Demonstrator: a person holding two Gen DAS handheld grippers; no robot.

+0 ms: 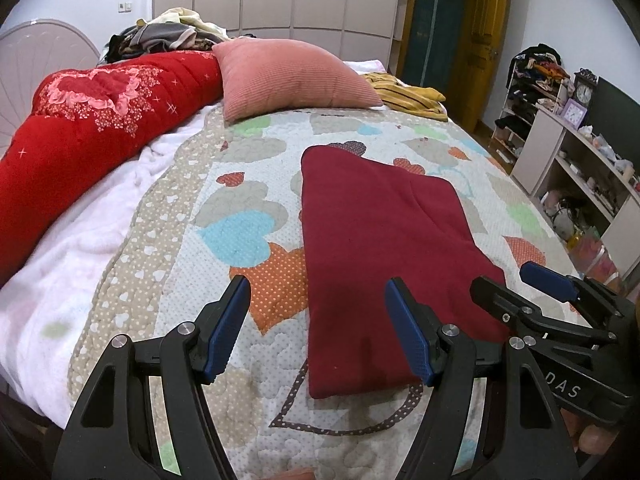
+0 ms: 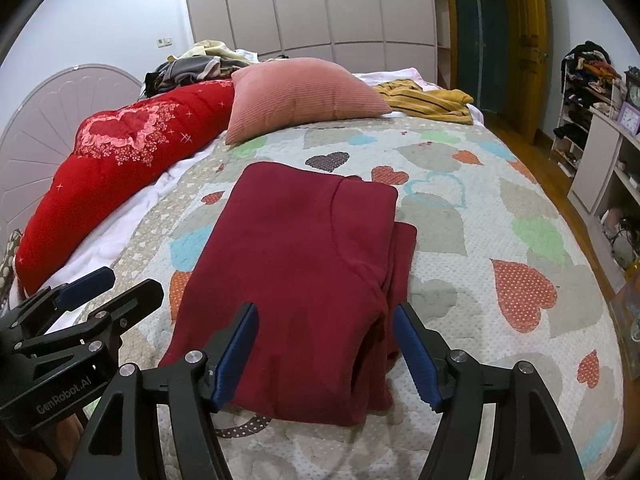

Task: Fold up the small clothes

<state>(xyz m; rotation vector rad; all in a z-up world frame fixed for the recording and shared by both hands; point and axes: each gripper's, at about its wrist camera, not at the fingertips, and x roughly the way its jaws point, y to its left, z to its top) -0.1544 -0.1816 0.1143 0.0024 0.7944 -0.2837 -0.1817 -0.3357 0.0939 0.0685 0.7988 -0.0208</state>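
Two open tools [image 1: 318, 328] [image 2: 326, 350] above one folded maroon garment [image 2: 296, 276].

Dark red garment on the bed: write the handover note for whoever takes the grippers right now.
Left gripper: open, holding nothing, over the near left edge of the dark red garment.
Right gripper: open, holding nothing, over its near edge.
Garment lies folded into a rough rectangle on the heart-print quilt, right side bunched and layered.
Left to do: probably tidy that right edge or make a final fold. A yellow striped garment lies unfolded beside the pink pillow.
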